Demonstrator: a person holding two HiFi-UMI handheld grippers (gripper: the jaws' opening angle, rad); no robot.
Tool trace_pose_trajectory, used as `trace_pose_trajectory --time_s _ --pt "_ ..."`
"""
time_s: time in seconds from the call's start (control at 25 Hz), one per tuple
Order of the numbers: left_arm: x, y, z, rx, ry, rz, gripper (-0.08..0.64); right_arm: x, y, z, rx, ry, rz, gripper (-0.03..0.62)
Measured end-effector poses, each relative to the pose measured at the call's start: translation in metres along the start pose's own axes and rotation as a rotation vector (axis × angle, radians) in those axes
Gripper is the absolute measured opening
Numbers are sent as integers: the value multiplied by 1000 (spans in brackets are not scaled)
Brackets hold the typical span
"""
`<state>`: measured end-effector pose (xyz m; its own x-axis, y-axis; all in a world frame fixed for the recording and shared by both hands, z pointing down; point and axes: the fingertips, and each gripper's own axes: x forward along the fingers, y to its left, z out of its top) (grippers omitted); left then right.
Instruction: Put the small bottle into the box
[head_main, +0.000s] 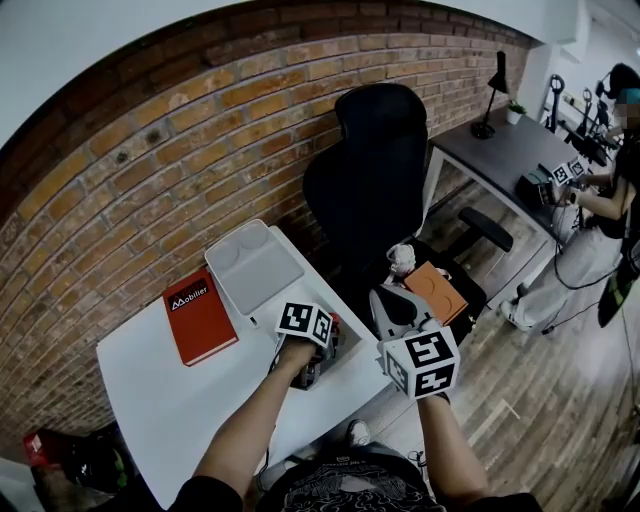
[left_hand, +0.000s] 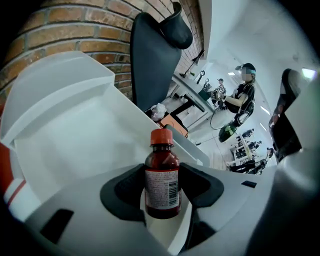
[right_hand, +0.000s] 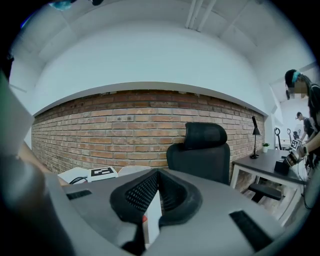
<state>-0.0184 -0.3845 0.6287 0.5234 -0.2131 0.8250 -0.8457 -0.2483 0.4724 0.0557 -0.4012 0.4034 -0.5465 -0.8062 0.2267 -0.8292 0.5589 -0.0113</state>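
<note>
Left tool clamped on small bottle at label; probably light, rigid, slippery, so mid-body hold suits. Right tool closed, empty.

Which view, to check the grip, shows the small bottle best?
The left gripper view: the small bottle sits gripped in the left gripper, cap and label clear. The head view mostly hides it behind that gripper; the right gripper view shows no clear bottle.

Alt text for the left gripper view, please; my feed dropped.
The left gripper holds a small bottle with an orange cap and barcode label between its jaws. Just beyond it is the open white box, with a black office chair and brick wall behind.
</note>
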Motion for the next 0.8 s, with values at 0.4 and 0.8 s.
trace_pose_trajectory --time_s 0.4,0.8 --pt "18 7 -11 -186 130 -25 233 -1 -10 -6 3 13 -2 21" --pt "21 4 -13 -198 132 -38 236 1 -9 -10 5 20 5 21"
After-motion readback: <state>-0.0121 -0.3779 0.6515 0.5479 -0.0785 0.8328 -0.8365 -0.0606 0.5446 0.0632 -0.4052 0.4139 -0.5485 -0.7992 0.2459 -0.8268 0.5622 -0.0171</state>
